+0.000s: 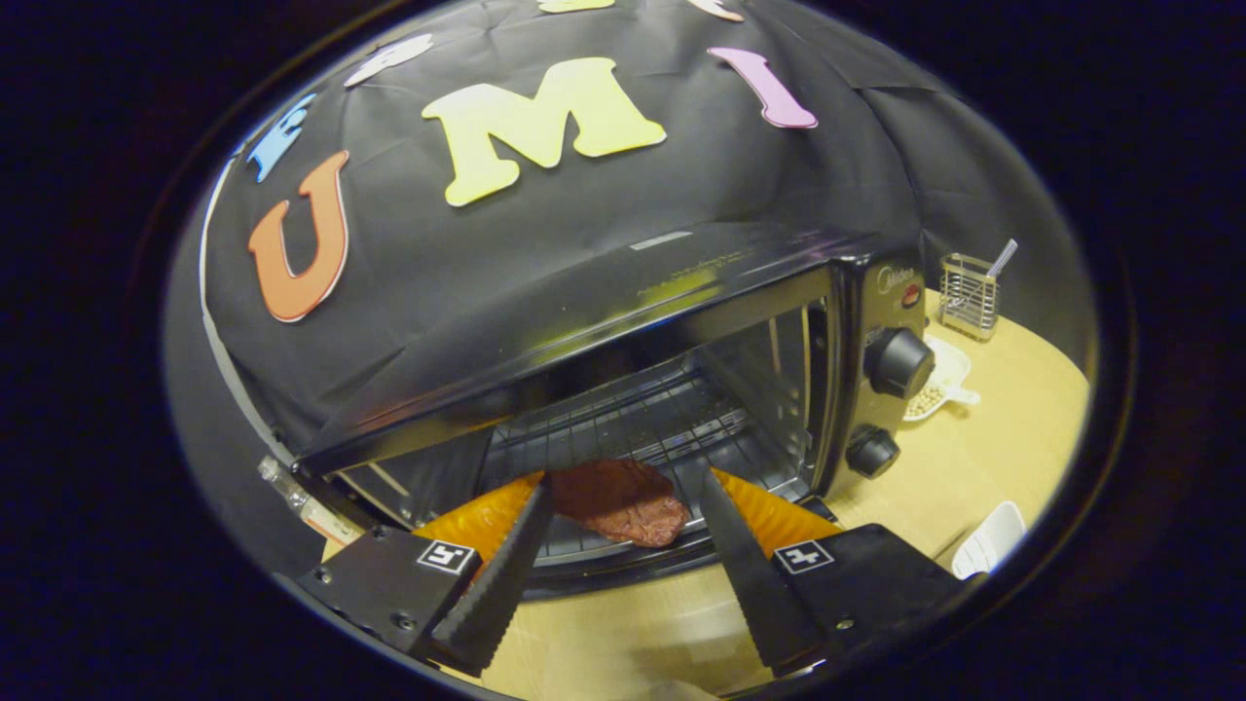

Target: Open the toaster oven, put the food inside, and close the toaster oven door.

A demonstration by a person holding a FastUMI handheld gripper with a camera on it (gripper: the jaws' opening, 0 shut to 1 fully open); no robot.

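The tongs [623, 492] hang spread wide, touching nothing, just before the open toaster oven [681, 321], so the brown food [620, 501] lies free on the rack [623, 414] between their tips, apparently just released.

tool [623, 492] | two toothed tapering fingers | black blocks, square coded tags, screws
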